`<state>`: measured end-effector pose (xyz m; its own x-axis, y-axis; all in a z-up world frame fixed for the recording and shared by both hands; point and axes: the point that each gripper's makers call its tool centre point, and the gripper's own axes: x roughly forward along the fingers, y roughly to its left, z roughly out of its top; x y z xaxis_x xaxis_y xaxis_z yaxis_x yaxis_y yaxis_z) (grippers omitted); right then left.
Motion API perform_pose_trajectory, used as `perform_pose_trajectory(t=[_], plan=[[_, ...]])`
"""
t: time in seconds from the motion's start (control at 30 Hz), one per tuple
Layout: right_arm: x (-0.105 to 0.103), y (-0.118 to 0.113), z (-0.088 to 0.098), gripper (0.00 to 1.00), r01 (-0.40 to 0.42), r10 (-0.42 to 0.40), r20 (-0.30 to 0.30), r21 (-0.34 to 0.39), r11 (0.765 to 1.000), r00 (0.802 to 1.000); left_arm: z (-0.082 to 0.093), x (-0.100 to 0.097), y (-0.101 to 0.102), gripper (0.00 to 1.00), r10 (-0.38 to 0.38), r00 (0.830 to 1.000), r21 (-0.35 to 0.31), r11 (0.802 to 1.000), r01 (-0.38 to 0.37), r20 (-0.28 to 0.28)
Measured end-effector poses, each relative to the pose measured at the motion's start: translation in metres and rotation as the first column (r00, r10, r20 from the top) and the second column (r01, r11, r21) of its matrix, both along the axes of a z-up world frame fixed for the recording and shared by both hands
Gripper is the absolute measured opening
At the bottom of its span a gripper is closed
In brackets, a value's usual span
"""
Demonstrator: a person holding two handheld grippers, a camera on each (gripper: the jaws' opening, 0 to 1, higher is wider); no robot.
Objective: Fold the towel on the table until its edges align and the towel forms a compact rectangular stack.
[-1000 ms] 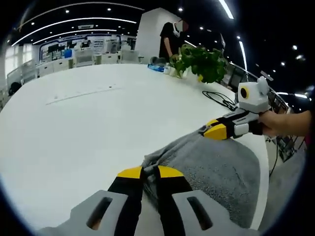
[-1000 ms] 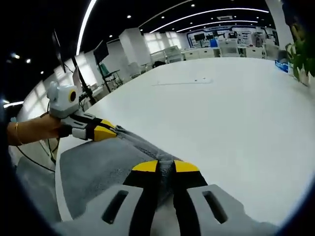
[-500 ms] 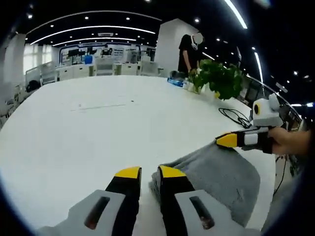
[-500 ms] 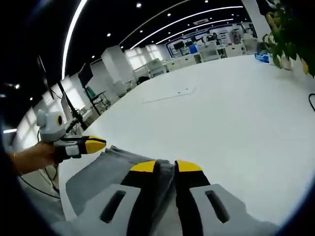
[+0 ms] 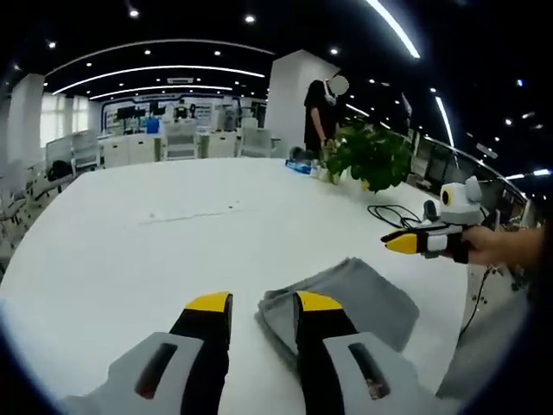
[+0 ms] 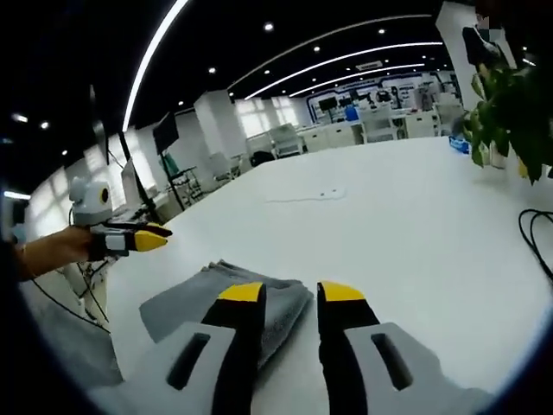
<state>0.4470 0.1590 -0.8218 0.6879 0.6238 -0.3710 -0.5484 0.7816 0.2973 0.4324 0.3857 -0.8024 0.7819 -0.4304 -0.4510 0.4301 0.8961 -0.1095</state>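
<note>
The grey towel (image 5: 346,294) lies folded in a compact stack on the white table (image 5: 155,251), near its edge. In the left gripper view my left gripper (image 5: 263,304) is open, its yellow tips just short of the towel's near fold with nothing between them. My right gripper (image 5: 406,243) hovers above and right of the towel, held by a hand. In the right gripper view my right gripper (image 6: 292,294) is open and holds nothing, with the towel (image 6: 203,294) lying just left of and behind its left fingertip. My left gripper (image 6: 143,240) hangs clear at the far left.
A potted green plant (image 5: 367,156) stands at the table's far side, with a person (image 5: 321,112) behind it. A black cable (image 5: 393,212) lies on the table near the plant, cable (image 6: 536,233) at the right. Chairs and desks line the background.
Both grippers have opened, let go of the towel and drawn back from it. The towel, earlier held at its corners, now lies folded on the table.
</note>
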Motion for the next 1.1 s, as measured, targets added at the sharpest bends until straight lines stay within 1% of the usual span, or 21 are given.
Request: perform_pose_trajectory(t=[0.03, 0.07, 0.13, 0.2, 0.23, 0.33, 0.37, 0.43, 0.47, 0.5, 0.57, 0.6, 0.67, 0.77, 0.93, 1.0, 1.03, 1.07, 1.1], plan=[[-0.006, -0.001, 0.002, 0.25, -0.007, 0.007, -0.001, -0.003, 1.0, 1.0, 0.003, -0.011, 0.003, 0.31, 0.005, 1.0, 0.004, 1.0, -0.005, -0.002], [-0.01, -0.003, 0.003, 0.26, -0.016, 0.016, -0.002, -0.007, 1.0, 1.0, 0.004, -0.018, 0.004, 0.32, 0.01, 1.0, 0.002, 1.0, -0.01, -0.005], [-0.023, -0.005, 0.008, 0.28, -0.029, 0.029, -0.002, -0.019, 0.999, 1.0, 0.009, -0.036, 0.006, 0.35, 0.009, 1.0, -0.012, 1.0, -0.009, -0.013], [-0.036, -0.005, 0.013, 0.3, -0.055, 0.055, 0.012, -0.054, 0.997, 0.998, 0.013, -0.047, 0.006, 0.38, -0.004, 1.0, -0.017, 1.0, 0.004, 0.003], [-0.046, -0.007, 0.01, 0.31, -0.066, 0.066, -0.006, -0.092, 0.994, 0.998, 0.015, -0.052, 0.005, 0.4, -0.01, 1.0, -0.021, 1.0, 0.011, 0.006], [-0.069, -0.001, 0.012, 0.33, -0.091, 0.091, -0.008, -0.114, 0.989, 0.996, 0.021, -0.07, 0.0, 0.4, -0.051, 0.998, -0.036, 0.998, 0.052, 0.037], [-0.079, 0.003, 0.011, 0.35, -0.107, 0.105, -0.016, -0.126, 0.986, 0.994, 0.02, -0.077, 0.0, 0.41, -0.057, 0.998, -0.027, 0.998, 0.058, 0.034], [-0.093, 0.007, 0.01, 0.39, -0.133, 0.133, -0.011, -0.16, 0.978, 0.991, 0.019, -0.086, -0.001, 0.48, -0.086, 0.995, 0.01, 0.996, 0.086, 0.044], [-0.098, 0.008, 0.009, 0.42, -0.144, 0.144, -0.012, -0.175, 0.974, 0.989, 0.019, -0.089, -0.002, 0.51, -0.094, 0.995, 0.016, 0.996, 0.093, 0.046], [-0.108, 0.013, 0.008, 0.44, -0.18, 0.179, -0.021, -0.189, 0.965, 0.984, 0.017, -0.095, -0.004, 0.54, -0.11, 0.993, 0.021, 0.994, 0.109, 0.038], [-0.118, 0.015, 0.009, 0.46, -0.192, 0.192, -0.017, -0.201, 0.961, 0.981, 0.016, -0.104, -0.006, 0.55, -0.132, 0.991, 0.039, 0.991, 0.131, 0.027], [-0.121, 0.014, 0.009, 0.46, -0.198, 0.198, -0.017, -0.212, 0.957, 0.98, 0.016, -0.106, -0.007, 0.55, -0.141, 0.99, 0.047, 0.989, 0.14, 0.028], [-0.13, 0.013, 0.014, 0.49, -0.199, 0.201, -0.013, -0.232, 0.952, 0.979, 0.015, -0.113, -0.008, 0.55, -0.179, 0.983, 0.087, 0.981, 0.175, 0.032], [-0.139, 0.013, 0.019, 0.53, -0.189, 0.195, -0.001, -0.245, 0.951, 0.981, 0.011, -0.122, -0.01, 0.55, -0.205, 0.979, 0.11, 0.973, 0.201, 0.025], [-0.147, 0.012, 0.018, 0.55, -0.177, 0.181, -0.005, -0.234, 0.956, 0.983, 0.007, -0.131, -0.01, 0.57, -0.228, 0.973, 0.094, 0.97, 0.224, 0.033], [-0.15, 0.008, 0.015, 0.56, -0.156, 0.151, -0.039, -0.233, 0.96, 0.988, 0.006, -0.133, -0.008, 0.57, -0.224, 0.974, 0.074, 0.972, 0.221, 0.024], [-0.153, 0.009, 0.017, 0.56, -0.16, 0.156, -0.034, -0.225, 0.961, 0.987, 0.008, -0.132, -0.007, 0.57, -0.214, 0.976, 0.073, 0.975, 0.211, 0.035], [-0.154, 0.01, 0.018, 0.57, -0.165, 0.162, -0.032, -0.224, 0.961, 0.986, 0.013, -0.129, -0.004, 0.56, -0.192, 0.978, 0.088, 0.979, 0.185, 0.08], [-0.156, 0.011, 0.017, 0.57, -0.174, 0.171, -0.035, -0.233, 0.957, 0.985, 0.014, -0.129, -0.003, 0.56, -0.192, 0.977, 0.093, 0.979, 0.184, 0.089]])
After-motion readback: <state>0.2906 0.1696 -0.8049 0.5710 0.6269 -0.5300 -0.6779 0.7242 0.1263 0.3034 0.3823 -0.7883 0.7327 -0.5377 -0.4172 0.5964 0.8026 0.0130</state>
